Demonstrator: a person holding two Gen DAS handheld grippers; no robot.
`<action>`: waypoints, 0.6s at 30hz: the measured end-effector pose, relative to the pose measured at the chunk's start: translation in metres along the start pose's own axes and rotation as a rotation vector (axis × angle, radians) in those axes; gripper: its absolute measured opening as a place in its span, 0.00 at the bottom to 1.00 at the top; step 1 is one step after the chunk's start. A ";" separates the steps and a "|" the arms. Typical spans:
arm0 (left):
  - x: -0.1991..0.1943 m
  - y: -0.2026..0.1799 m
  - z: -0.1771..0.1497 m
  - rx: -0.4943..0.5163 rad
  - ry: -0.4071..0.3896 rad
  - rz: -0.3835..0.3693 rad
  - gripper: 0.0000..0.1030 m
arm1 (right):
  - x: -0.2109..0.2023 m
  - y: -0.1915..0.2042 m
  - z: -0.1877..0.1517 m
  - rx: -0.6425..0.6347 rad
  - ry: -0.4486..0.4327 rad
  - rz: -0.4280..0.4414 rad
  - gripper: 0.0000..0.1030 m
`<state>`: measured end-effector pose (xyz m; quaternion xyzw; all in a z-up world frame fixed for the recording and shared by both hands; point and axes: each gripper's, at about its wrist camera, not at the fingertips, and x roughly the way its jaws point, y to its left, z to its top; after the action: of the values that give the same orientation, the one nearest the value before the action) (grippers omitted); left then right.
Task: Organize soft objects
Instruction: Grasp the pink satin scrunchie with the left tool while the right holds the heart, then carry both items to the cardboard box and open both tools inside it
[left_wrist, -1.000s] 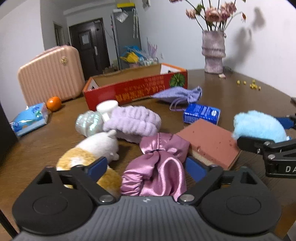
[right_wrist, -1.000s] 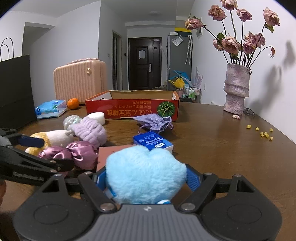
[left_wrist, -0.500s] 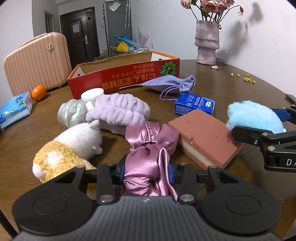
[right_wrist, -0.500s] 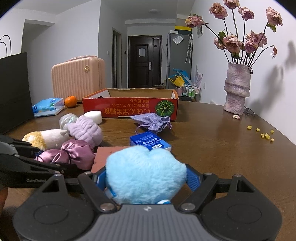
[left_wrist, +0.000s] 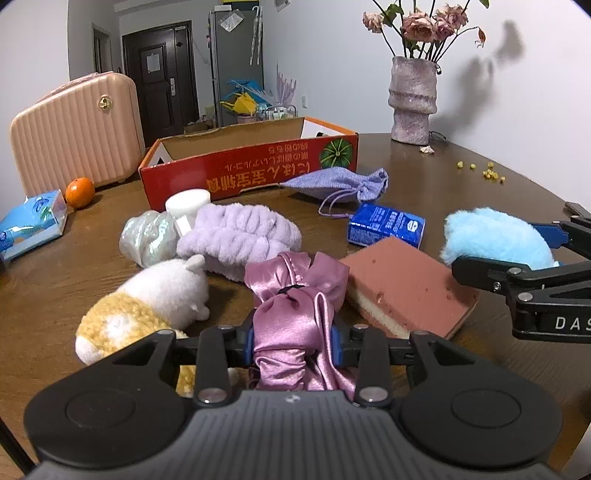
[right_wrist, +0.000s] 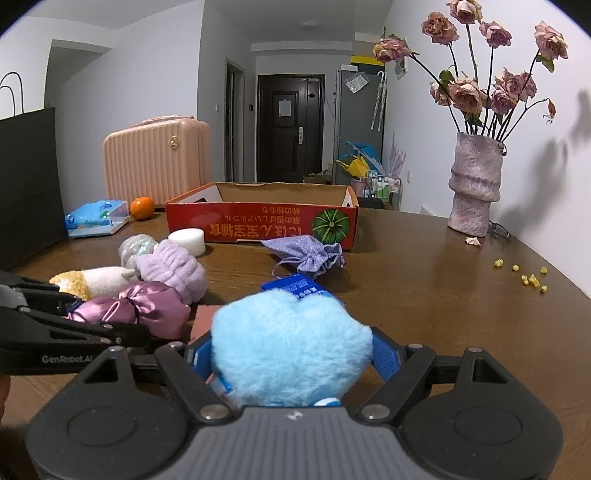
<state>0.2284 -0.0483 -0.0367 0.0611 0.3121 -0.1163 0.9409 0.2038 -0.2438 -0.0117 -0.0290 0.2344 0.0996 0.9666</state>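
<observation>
Low centre in the left wrist view, the left gripper (left_wrist: 293, 341) is clamped on the pink satin scrunchie (left_wrist: 295, 295); the right gripper (right_wrist: 291, 360) squeezes the blue fluffy heart (right_wrist: 291, 343) at lower centre of its own view. The red cardboard box (left_wrist: 251, 170) sits in the upper middle, dead ahead of both, long side facing them, opening upward, probably where both go.

A lived-in home: behind the round wooden table (right_wrist: 424, 295) stand a dark entry door (right_wrist: 290, 127) and a fridge (right_wrist: 360, 122); on it, a vase of roses (right_wrist: 474, 184)
</observation>
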 end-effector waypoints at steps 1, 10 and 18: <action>-0.001 0.000 0.001 -0.001 -0.004 -0.001 0.35 | 0.000 0.000 0.001 -0.001 -0.002 0.000 0.79; -0.008 0.004 0.011 0.006 -0.041 -0.003 0.35 | 0.003 0.001 0.011 -0.012 -0.015 0.002 0.79; -0.013 0.010 0.024 0.010 -0.074 -0.007 0.35 | 0.011 0.004 0.025 -0.022 -0.026 0.003 0.79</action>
<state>0.2352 -0.0410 -0.0092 0.0604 0.2769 -0.1232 0.9510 0.2238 -0.2350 0.0051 -0.0380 0.2208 0.1038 0.9690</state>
